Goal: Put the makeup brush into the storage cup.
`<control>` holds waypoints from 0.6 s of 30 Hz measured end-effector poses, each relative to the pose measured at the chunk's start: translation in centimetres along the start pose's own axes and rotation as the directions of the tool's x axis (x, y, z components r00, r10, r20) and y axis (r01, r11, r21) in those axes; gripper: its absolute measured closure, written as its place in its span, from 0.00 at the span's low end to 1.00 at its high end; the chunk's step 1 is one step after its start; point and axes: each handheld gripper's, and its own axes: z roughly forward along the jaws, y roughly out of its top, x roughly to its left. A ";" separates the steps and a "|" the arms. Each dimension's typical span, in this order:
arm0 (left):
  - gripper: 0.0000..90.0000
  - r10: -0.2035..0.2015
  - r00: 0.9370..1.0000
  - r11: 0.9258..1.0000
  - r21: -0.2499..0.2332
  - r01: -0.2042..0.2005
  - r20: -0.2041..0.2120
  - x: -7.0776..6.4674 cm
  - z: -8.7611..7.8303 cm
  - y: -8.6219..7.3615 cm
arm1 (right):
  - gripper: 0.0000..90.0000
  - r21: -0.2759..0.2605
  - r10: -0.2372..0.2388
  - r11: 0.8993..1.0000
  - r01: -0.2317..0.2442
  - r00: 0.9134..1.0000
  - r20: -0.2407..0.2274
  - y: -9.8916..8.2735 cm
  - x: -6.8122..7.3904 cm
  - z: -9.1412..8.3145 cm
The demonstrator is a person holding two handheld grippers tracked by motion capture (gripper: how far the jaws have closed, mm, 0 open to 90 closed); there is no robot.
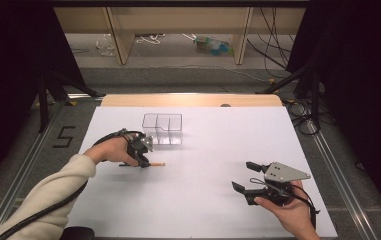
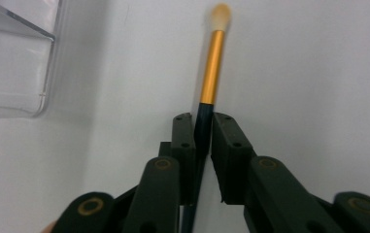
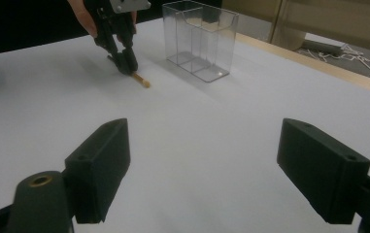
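A make-up brush (image 2: 211, 68) with a dark handle, gold ferrule and pale bristle tip lies on the white table sheet (image 1: 213, 145). My left gripper (image 2: 203, 121) is shut on its dark handle, with the gold end sticking out past the jaws. From above, the left gripper (image 1: 143, 162) sits at the left of the sheet and the brush (image 1: 157, 164) points right from it. My right gripper (image 1: 242, 175) rests near the front right, open, with nothing between its jaws. In the right gripper view, the right gripper (image 3: 221, 160) faces the left gripper (image 3: 124, 60) and the brush (image 3: 141, 80).
A clear plastic box (image 1: 163, 128) with dividers stands just behind the left hand, close to the brush; it is the clear box (image 2: 12, 58) at the upper left of the left gripper view. The table's wooden far edge (image 1: 193, 100) lies beyond it. Dark stands and cables flank the table.
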 end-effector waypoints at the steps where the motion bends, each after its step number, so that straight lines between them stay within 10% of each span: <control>1: 0.92 -0.005 1.000 1.000 0.001 0.005 0.000 0.0 0.0 0.0 | 0.23 0.000 0.000 1.000 0.000 1.000 0.000 0.0 0.0 0.0; 18: 0.92 -0.009 1.000 1.000 0.025 0.010 -0.021 -0.4 0.0 0.4 | 0.23 -0.020 -0.001 1.000 0.001 1.000 0.001 -0.1 -0.1 0.2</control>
